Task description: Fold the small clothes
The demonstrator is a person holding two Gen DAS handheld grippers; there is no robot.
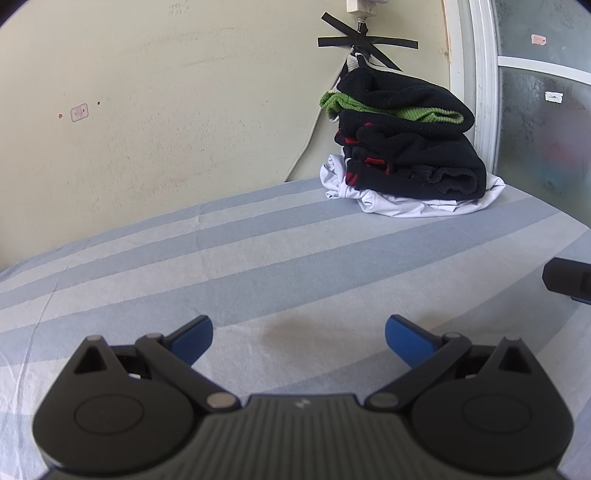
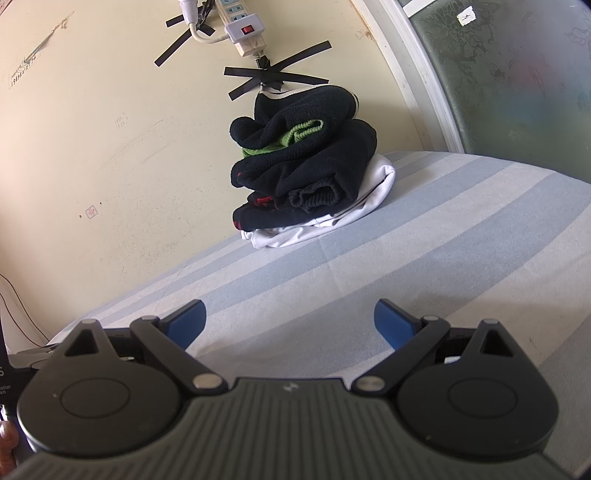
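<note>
One stack of folded clothes (image 1: 406,147) (image 2: 306,166) rests on the striped sheet (image 1: 258,251) (image 2: 424,236), at its far edge against the wall (image 1: 147,92) (image 2: 110,129) and beside the window frame (image 1: 480,74). Visible layers, from top: one black garment with green trim, black garments with red markings, and one white garment at the base; the exact count of black pieces cannot be told. Two grippers appear. The left gripper (image 1: 299,338) hovers over the sheet, jaws spread wide, grasping nothing. The right gripper (image 2: 290,323) is likewise released and empty. One power strip (image 2: 240,26) hangs above the stack, its cord fixed with black tape strips (image 2: 277,77).
</note>
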